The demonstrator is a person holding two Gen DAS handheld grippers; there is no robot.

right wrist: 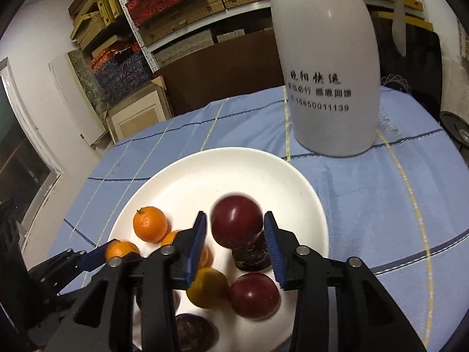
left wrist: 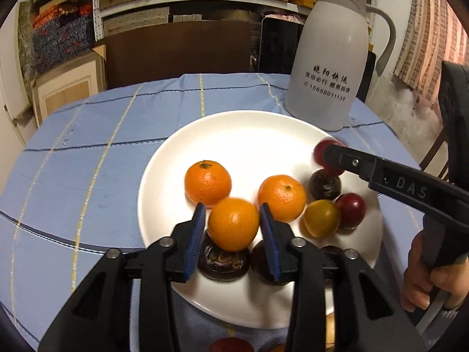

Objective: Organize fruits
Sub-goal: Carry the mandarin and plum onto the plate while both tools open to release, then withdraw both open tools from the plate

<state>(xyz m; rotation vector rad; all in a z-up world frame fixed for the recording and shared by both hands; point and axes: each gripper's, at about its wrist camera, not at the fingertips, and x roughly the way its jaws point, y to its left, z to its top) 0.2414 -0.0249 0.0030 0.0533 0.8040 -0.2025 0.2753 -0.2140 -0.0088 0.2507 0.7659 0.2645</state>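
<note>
A white plate (left wrist: 234, 135) on the blue tablecloth holds tangerines, red plums, a yellow-orange fruit and dark round fruits. My left gripper (left wrist: 231, 226) is shut on a tangerine (left wrist: 233, 224) and holds it above a dark fruit (left wrist: 222, 261) at the plate's near edge. Two more tangerines (left wrist: 207, 182) (left wrist: 282, 198) lie behind it. My right gripper (right wrist: 236, 231) has a red plum (right wrist: 236, 224) between its pads over the plate's right side; the plum is blurred and small gaps show beside it. Another plum (right wrist: 254, 294) and the yellow-orange fruit (right wrist: 208, 287) lie below.
A tall white thermos jug (left wrist: 328, 55) with black lettering stands on the cloth just behind the plate's right rim. More fruit (left wrist: 231, 346) lies on the cloth at the near edge. Shelves with boxes and a dark board stand beyond the table.
</note>
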